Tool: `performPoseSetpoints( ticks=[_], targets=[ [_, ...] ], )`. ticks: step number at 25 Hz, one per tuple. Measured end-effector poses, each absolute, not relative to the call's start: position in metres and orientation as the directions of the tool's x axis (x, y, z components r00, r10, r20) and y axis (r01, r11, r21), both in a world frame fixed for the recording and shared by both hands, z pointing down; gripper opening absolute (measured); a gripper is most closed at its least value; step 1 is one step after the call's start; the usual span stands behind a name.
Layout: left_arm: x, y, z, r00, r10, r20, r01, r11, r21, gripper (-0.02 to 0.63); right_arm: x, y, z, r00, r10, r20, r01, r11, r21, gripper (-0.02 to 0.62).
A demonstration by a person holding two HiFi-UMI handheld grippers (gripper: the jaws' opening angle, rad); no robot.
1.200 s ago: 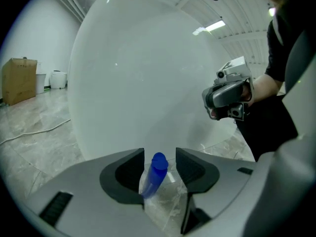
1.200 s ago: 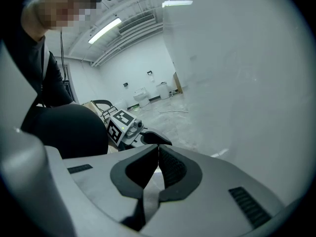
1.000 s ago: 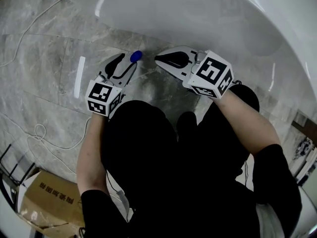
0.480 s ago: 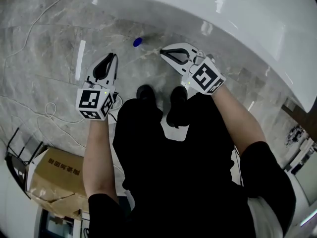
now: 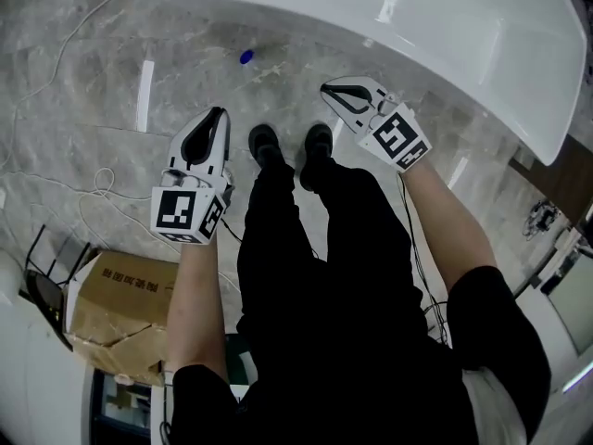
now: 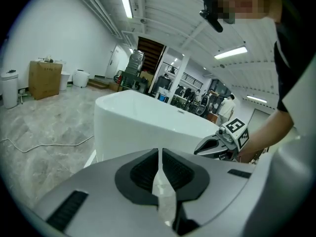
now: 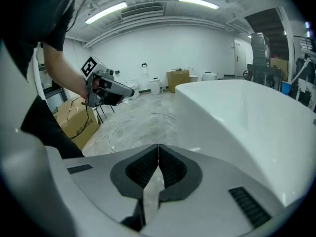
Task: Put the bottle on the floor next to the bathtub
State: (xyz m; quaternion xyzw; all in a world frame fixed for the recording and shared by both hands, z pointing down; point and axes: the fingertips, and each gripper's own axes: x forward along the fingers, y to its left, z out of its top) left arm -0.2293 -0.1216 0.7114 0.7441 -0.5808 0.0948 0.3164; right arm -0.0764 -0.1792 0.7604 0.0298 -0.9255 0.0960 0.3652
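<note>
The person is standing on the grey marble floor [image 5: 93,82] beside the white bathtub [image 5: 463,35], holding both grippers out in front at about waist height. The bottle [image 5: 246,57] is sitting on the floor just beside the tub's near wall, a little to the left of the person's black shoes [image 5: 264,143] and further out than they are. From above only its blue cap is showing clearly; the body is too faint to make out. It is lying well apart from both grippers, and nothing is touching it.

The left gripper [image 5: 220,112] is pointing away from the person towards the tub. Its jaws have just been closing and are now standing tip to tip with nothing between them. The right gripper [image 5: 324,87] is angling in towards the left near the tub wall. Its jaws are likewise pressed together and empty, with only floor showing through the gap behind the pads.

On the near left a torn cardboard box [image 5: 125,309] is resting on the floor. A thin white cable [image 5: 93,179] is looping across the marble on the left side, out beyond the box.
</note>
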Motion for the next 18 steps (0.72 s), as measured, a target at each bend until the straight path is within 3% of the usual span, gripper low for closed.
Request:
performPoseSetpoints(
  ticks=[4,11,18],
  targets=[
    [-0.216,-0.119,0.631,0.314,-0.824,0.471,-0.921,-0.144,0.362,0.034,-0.087,-0.164,0.672,-0.764,0.023,0.645,-0.112,0.979,-0.167,0.028],
    [-0.184,-0.1,0.511,0.364,-0.834,0.414,-0.901,-0.204,0.382,0.029,-0.096,-0.148,0.513,-0.831,-0.104,0.546,-0.22,0.964,-0.152,0.028],
    [-0.173,-0.075,0.409,0.352,-0.857,0.377,-0.916,-0.232,0.328,0.028,-0.088,-0.101,0.395,-0.877,-0.142,0.46,-0.238,0.958,-0.158,0.028]
  ],
)
